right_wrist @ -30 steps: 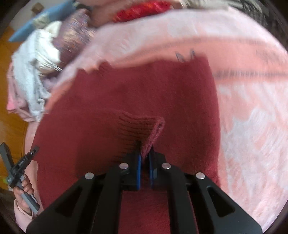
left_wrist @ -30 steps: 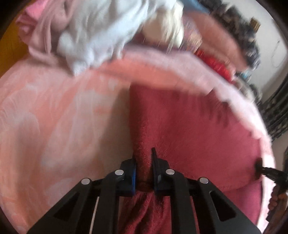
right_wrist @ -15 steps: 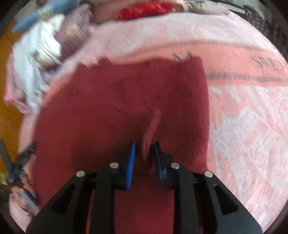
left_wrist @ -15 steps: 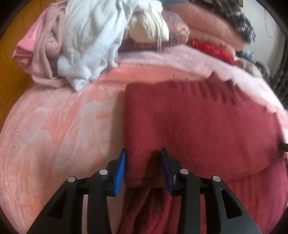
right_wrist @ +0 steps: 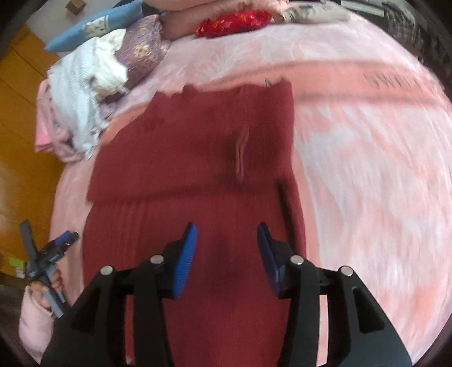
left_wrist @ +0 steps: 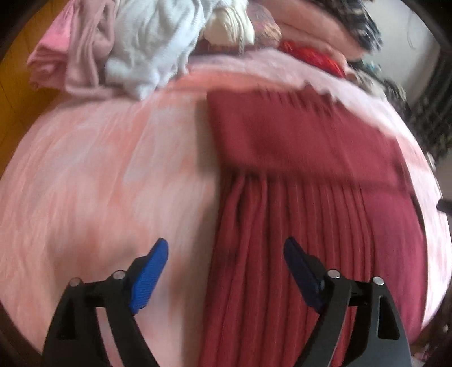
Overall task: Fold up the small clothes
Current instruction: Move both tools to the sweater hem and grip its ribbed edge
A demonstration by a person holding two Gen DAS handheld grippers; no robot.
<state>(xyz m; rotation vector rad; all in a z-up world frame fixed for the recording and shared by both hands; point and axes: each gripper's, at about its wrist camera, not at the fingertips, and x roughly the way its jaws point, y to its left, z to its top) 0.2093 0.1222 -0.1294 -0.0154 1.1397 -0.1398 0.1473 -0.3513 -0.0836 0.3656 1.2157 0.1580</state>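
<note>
A dark red knit garment (left_wrist: 305, 192) lies flat on the pink bedspread (left_wrist: 107, 175), its far part folded over the ribbed near part. It also shows in the right wrist view (right_wrist: 197, 158), with a small raised wrinkle (right_wrist: 241, 152) on the folded layer. My left gripper (left_wrist: 224, 254) is open and empty, hovering over the garment's left edge. My right gripper (right_wrist: 226, 240) is open and empty above the ribbed near part. The left gripper also shows at the left edge of the right wrist view (right_wrist: 48, 254).
A pile of unfolded clothes, white and pink (left_wrist: 135, 48), sits at the far left of the bed; it also shows in the right wrist view (right_wrist: 82, 93). Folded blankets and a red item (right_wrist: 234, 19) lie along the far edge. Orange floor (right_wrist: 19, 118) is beyond the bed's left side.
Both grippers opened fully, let go of the red garment and drew back toward me. The folded layer now lies flat, with only a small wrinkle left.
</note>
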